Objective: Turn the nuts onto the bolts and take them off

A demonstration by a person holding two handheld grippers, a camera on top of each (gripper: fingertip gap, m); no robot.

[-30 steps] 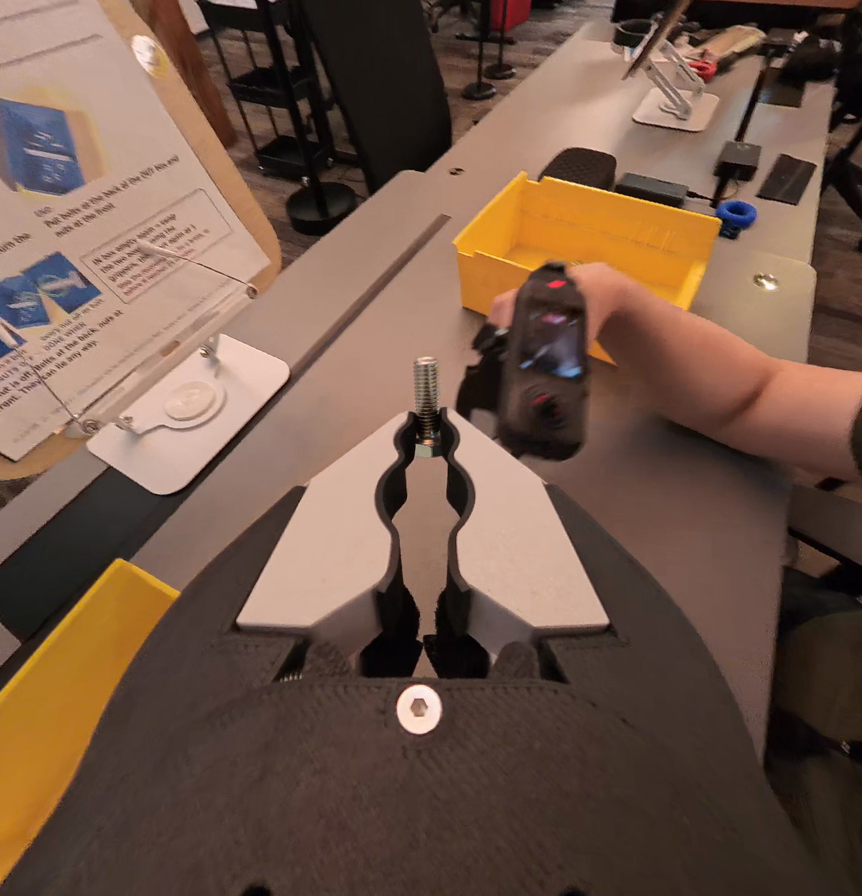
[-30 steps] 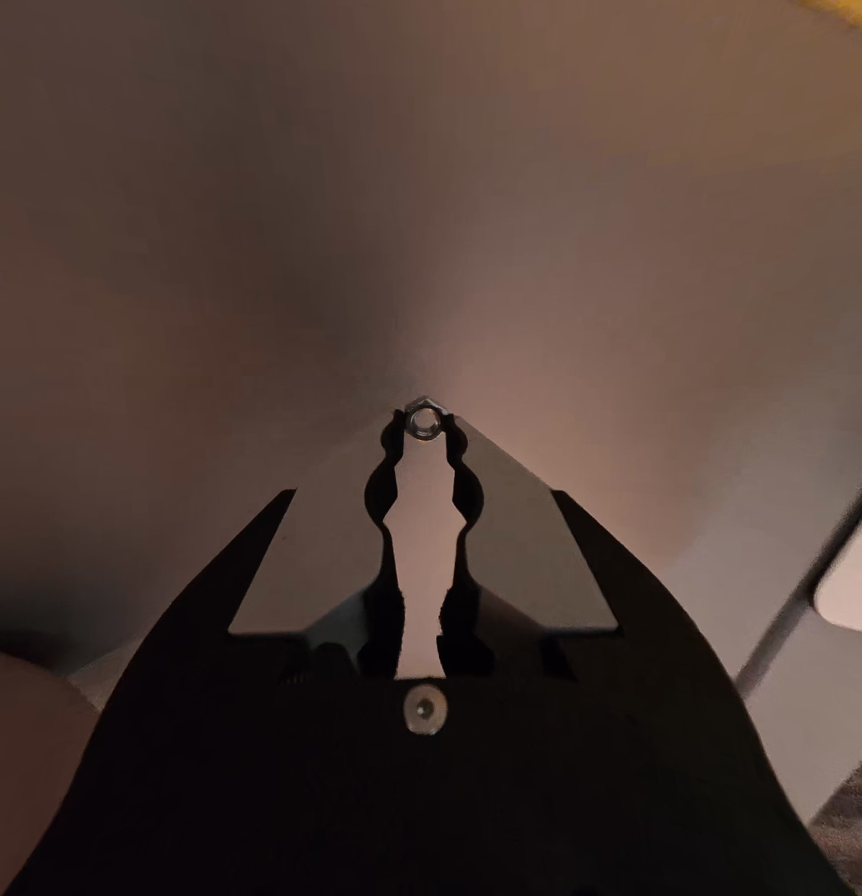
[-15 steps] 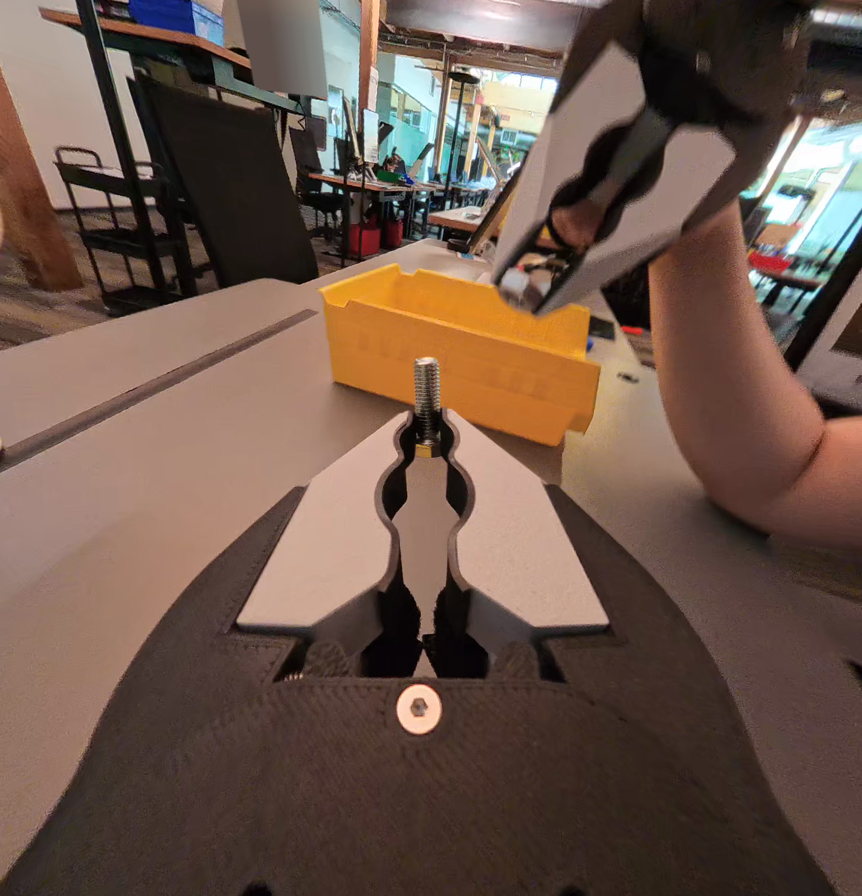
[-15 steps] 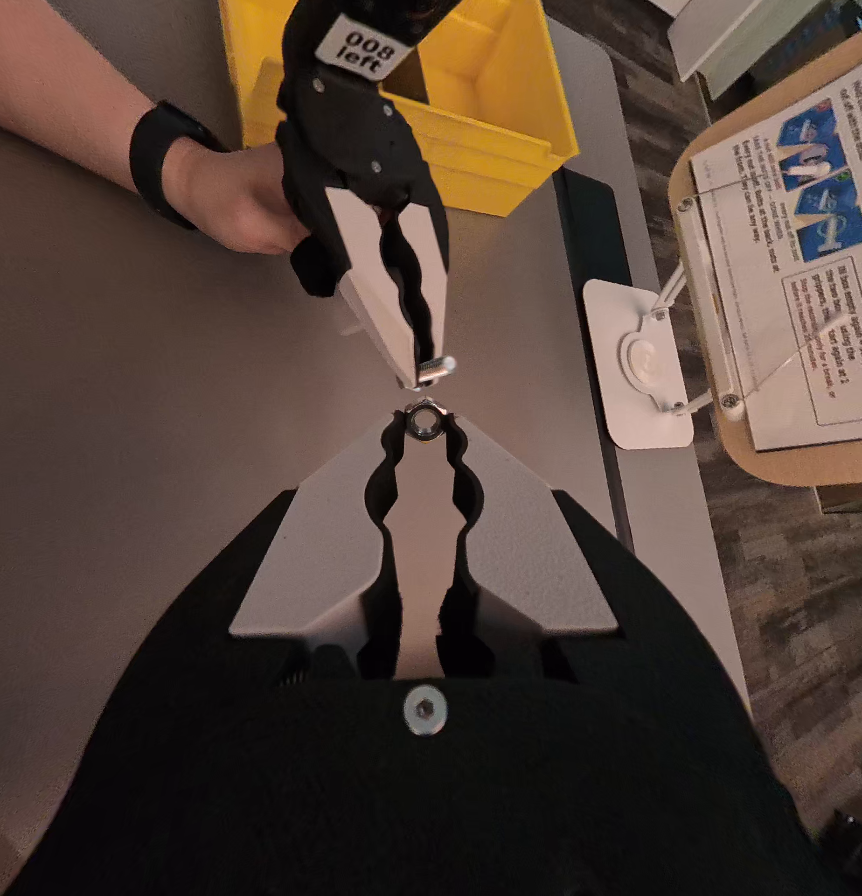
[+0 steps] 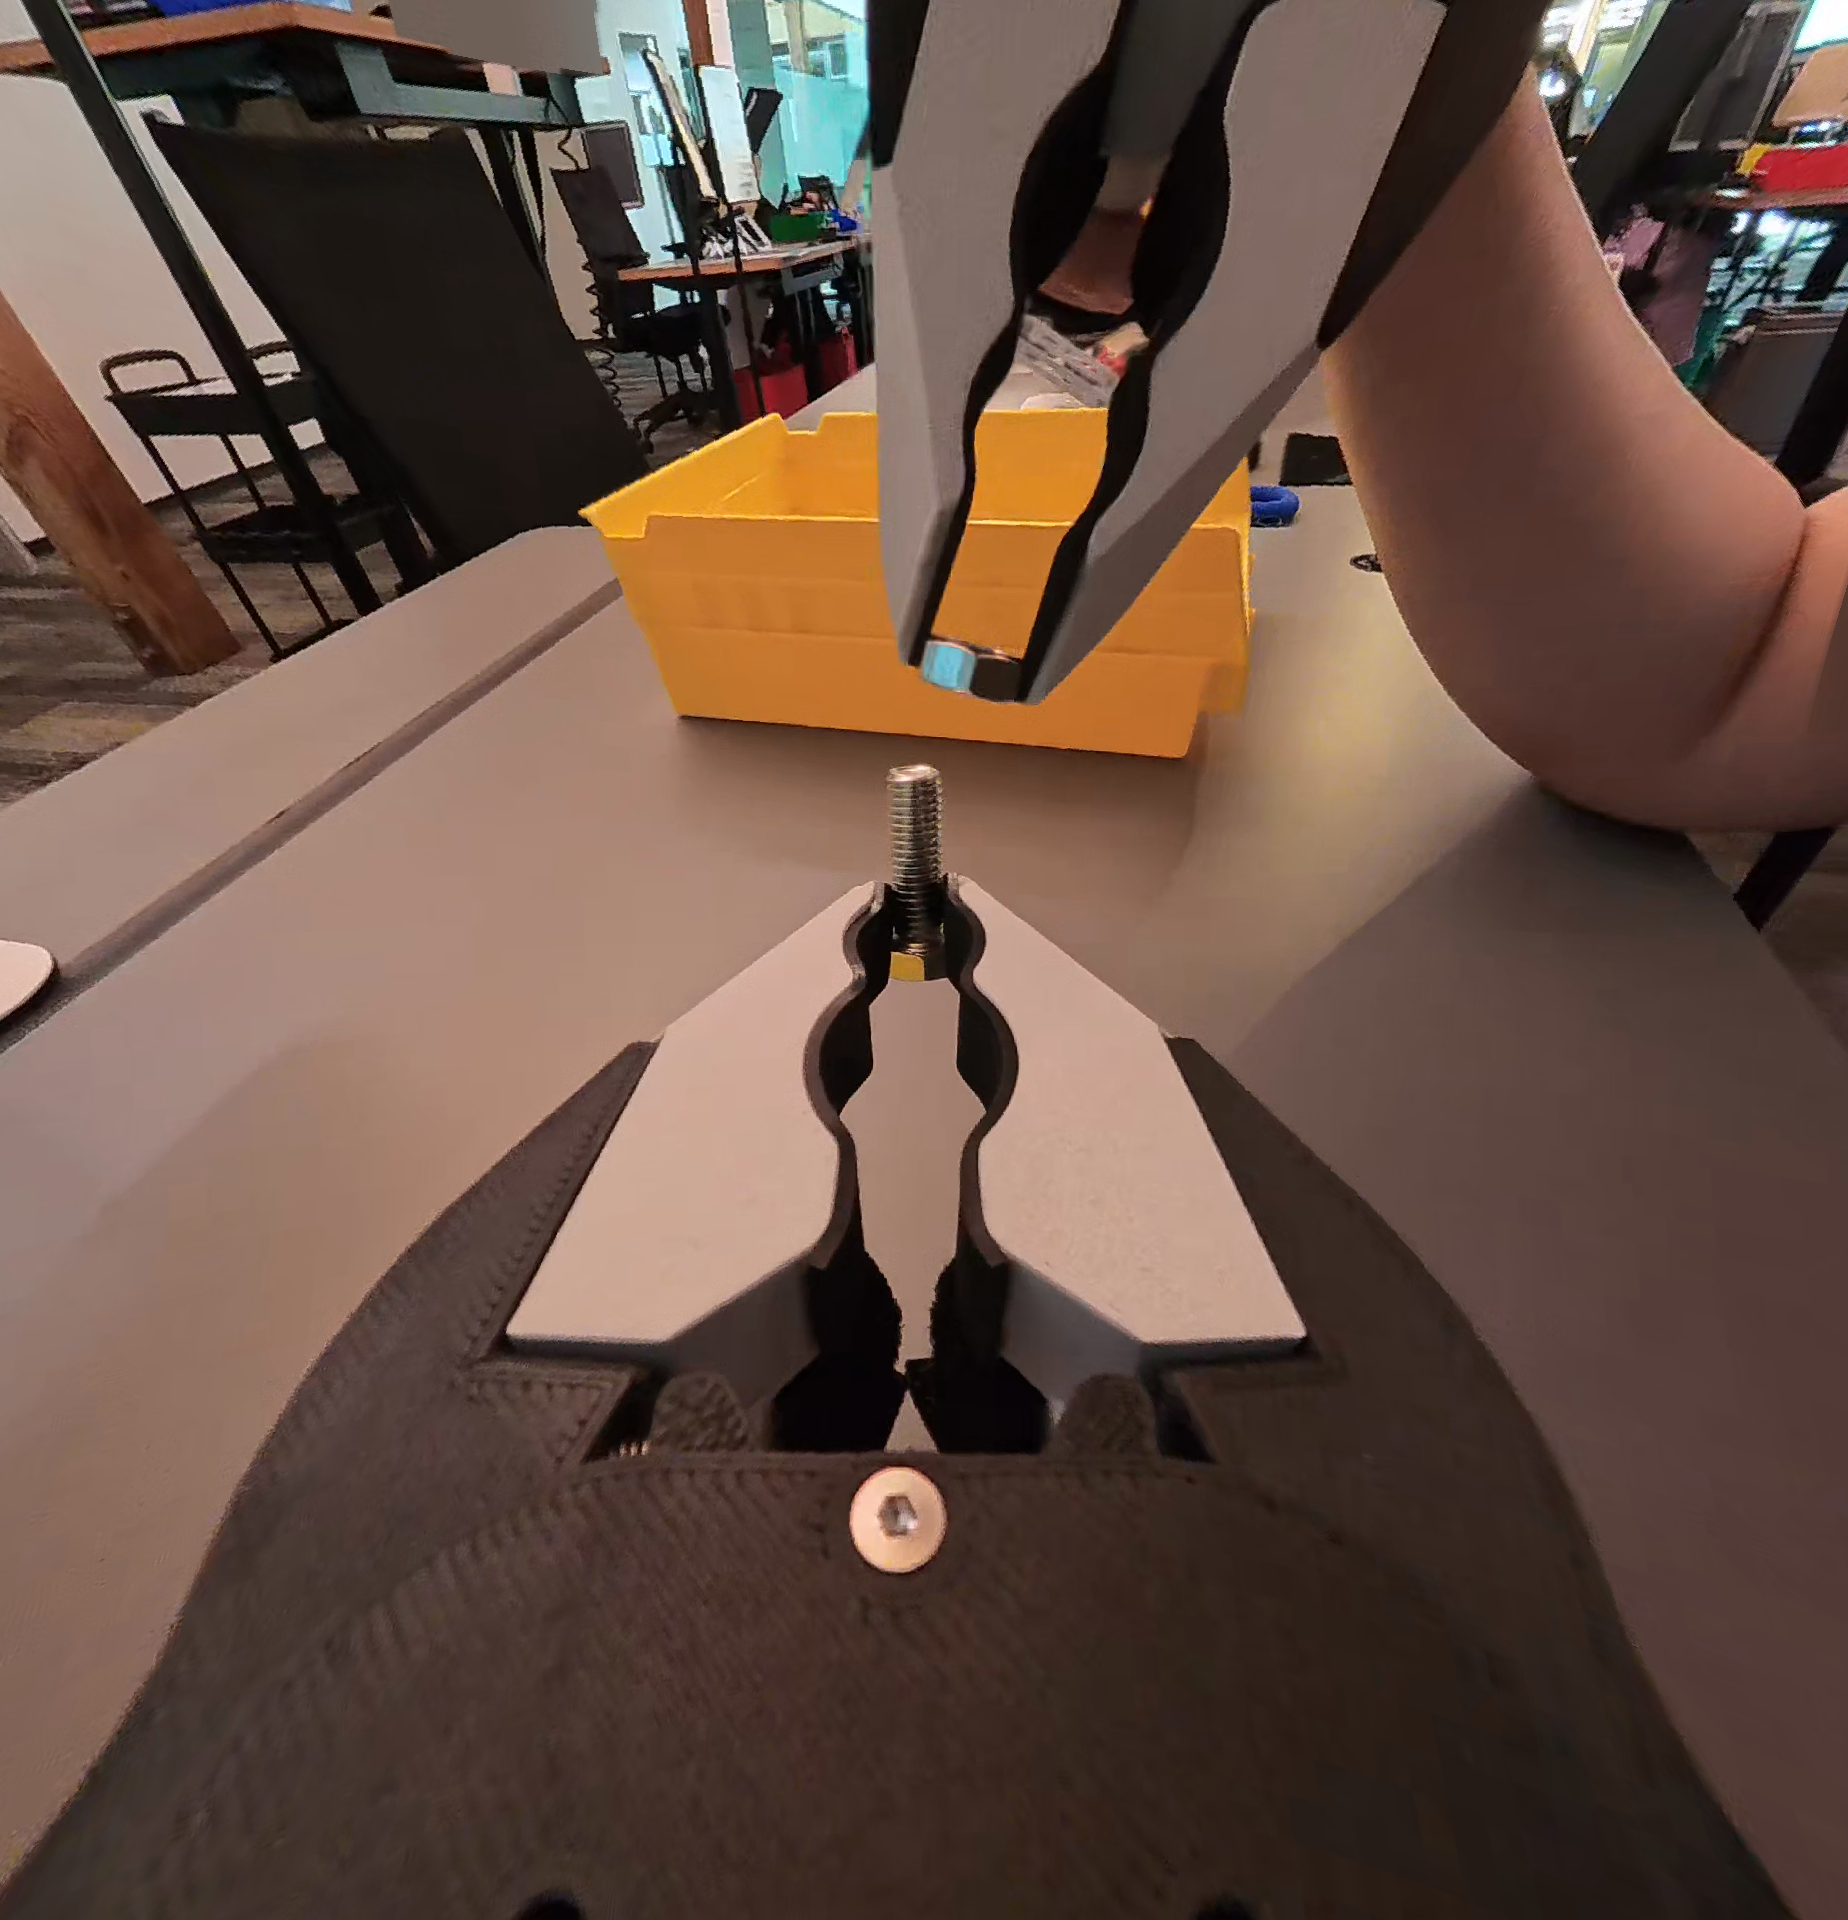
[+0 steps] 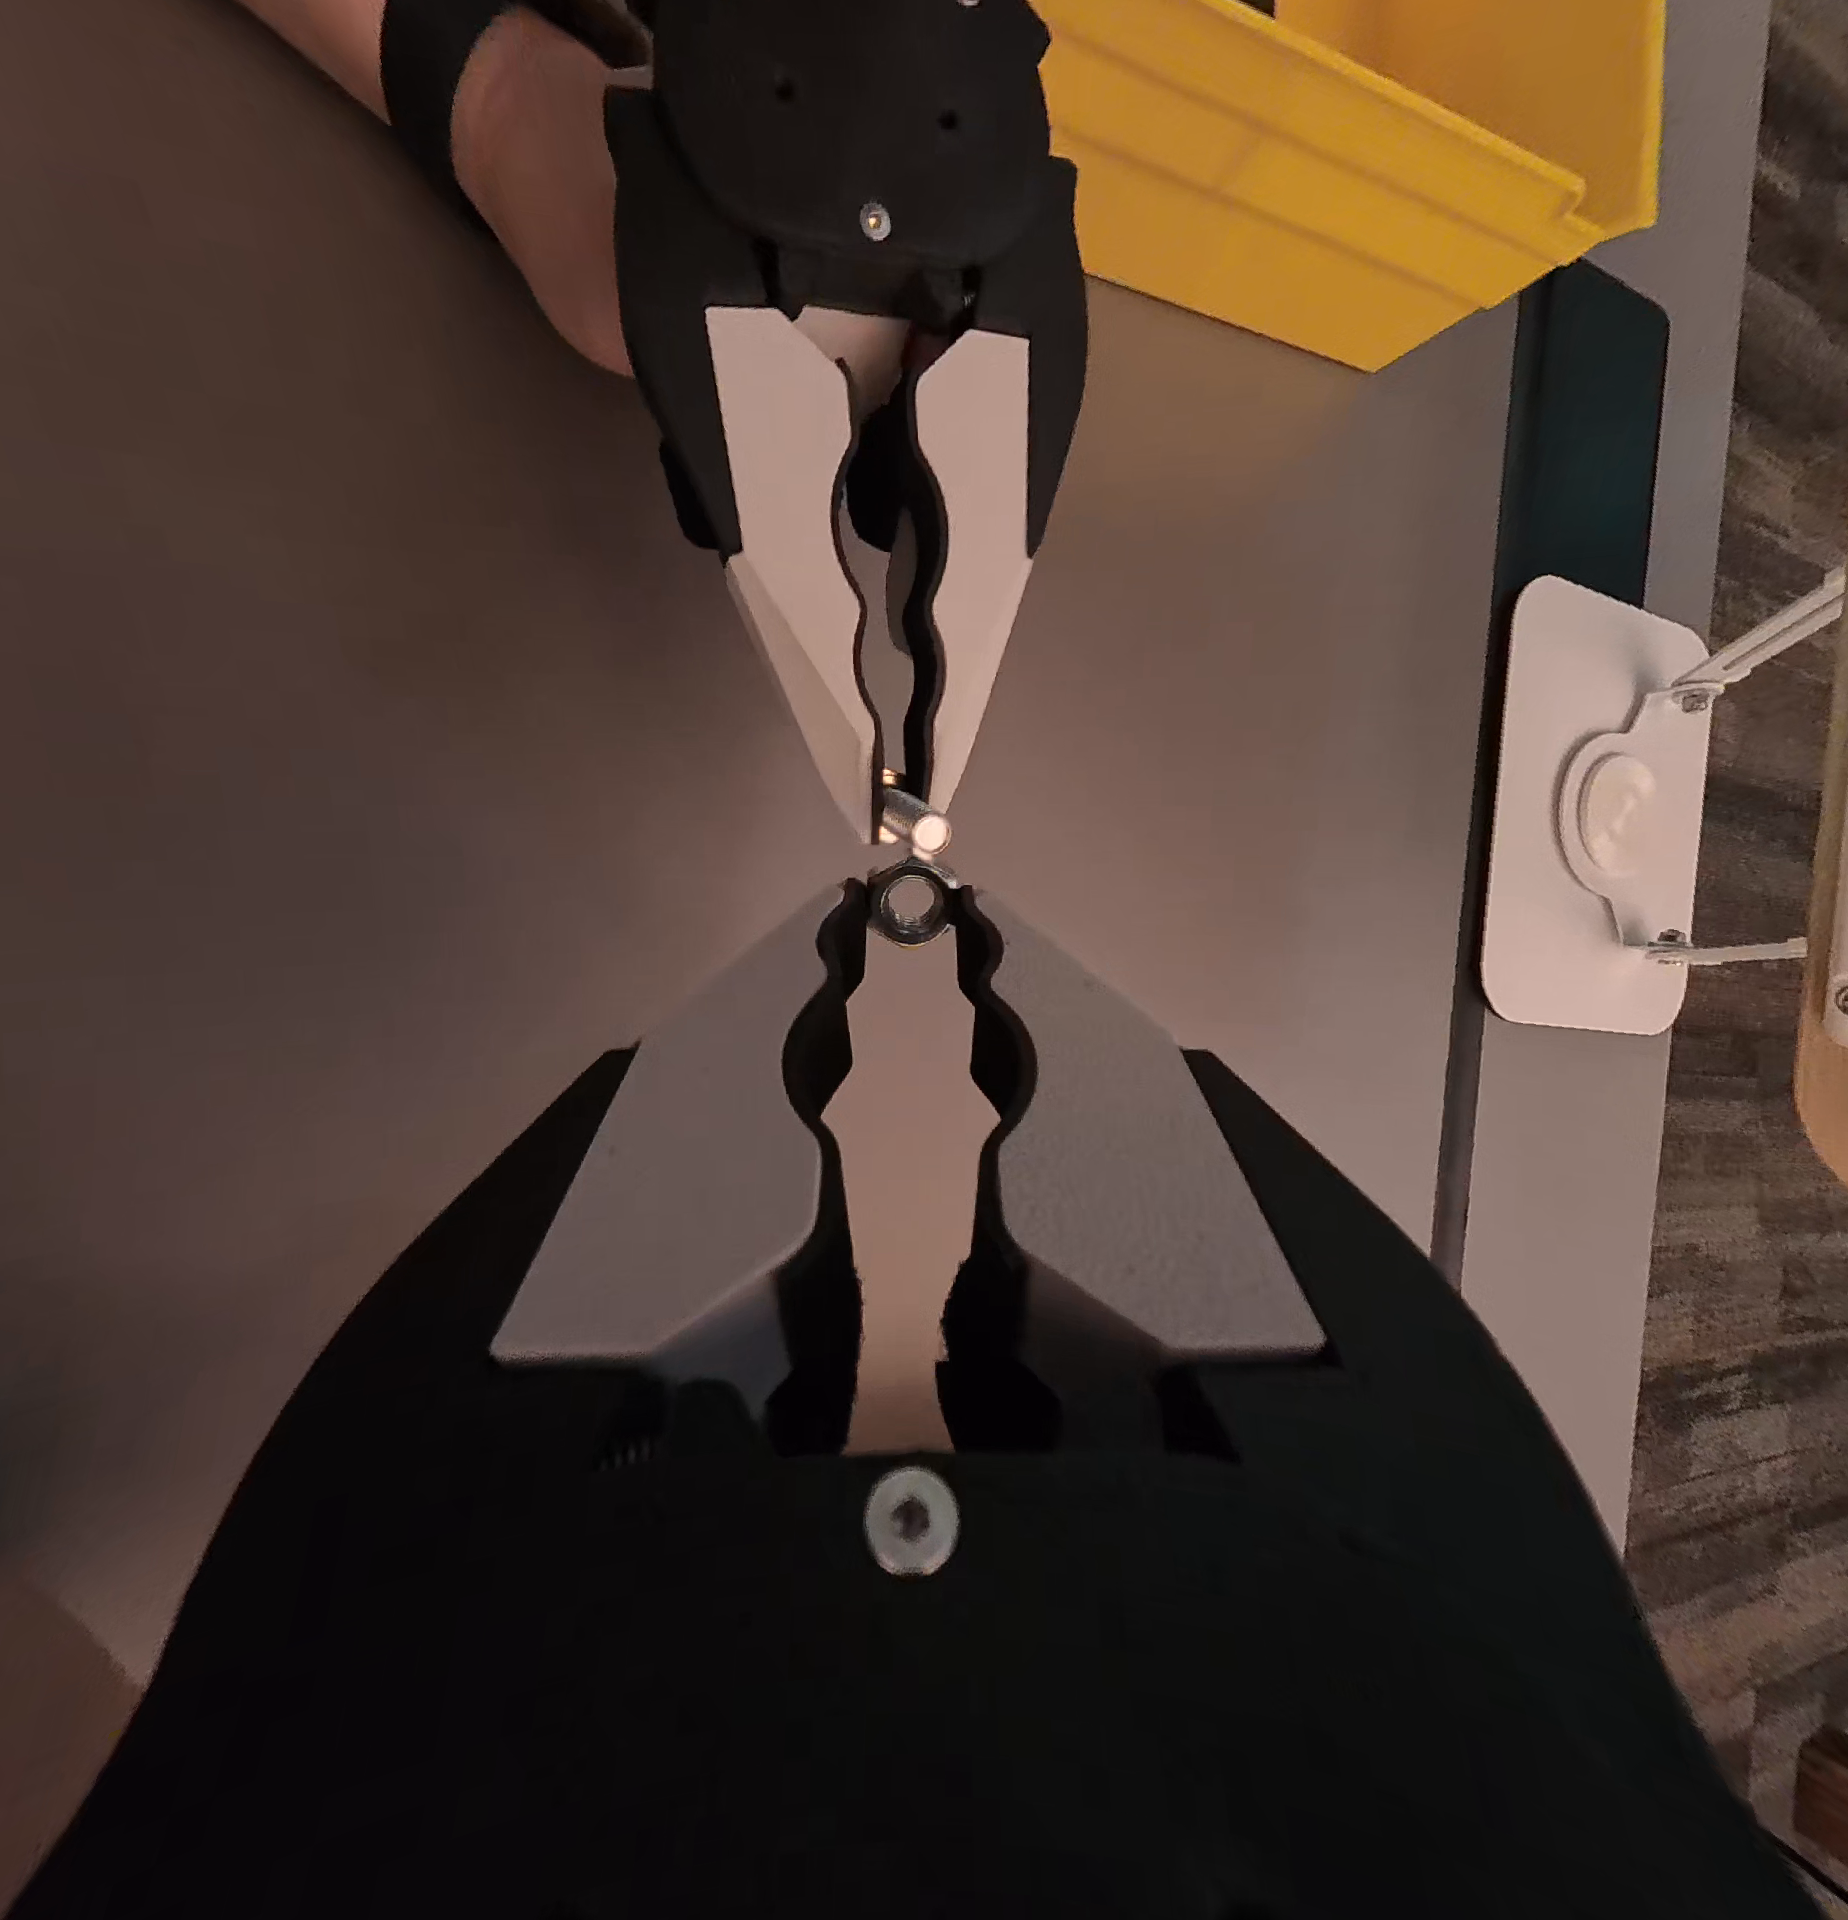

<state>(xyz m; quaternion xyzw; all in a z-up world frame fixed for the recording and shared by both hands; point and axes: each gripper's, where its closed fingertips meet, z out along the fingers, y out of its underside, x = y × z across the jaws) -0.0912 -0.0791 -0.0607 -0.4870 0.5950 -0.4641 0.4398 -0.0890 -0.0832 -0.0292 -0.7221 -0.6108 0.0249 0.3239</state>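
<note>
Left wrist view: left gripper [image 5: 915, 914] pinching bolt [image 5: 914, 831] by the head end, threads pointing up over grey table [image 5: 380, 935]. Right gripper [image 5: 977, 665] coming in from above, clamped on nut [image 5: 970, 668], just above bolt tip, not touching. Yellow bin [image 5: 795, 582] behind.

Right wrist view: right gripper [image 6: 907, 904] squeezing nut [image 6: 907, 912], bore facing camera. Left gripper [image 6: 912, 821] opposite, bolt [image 6: 915, 829] tip just beside nut, slightly off the bore. White stand base [image 6: 1585, 810] at table edge on the right.
</note>
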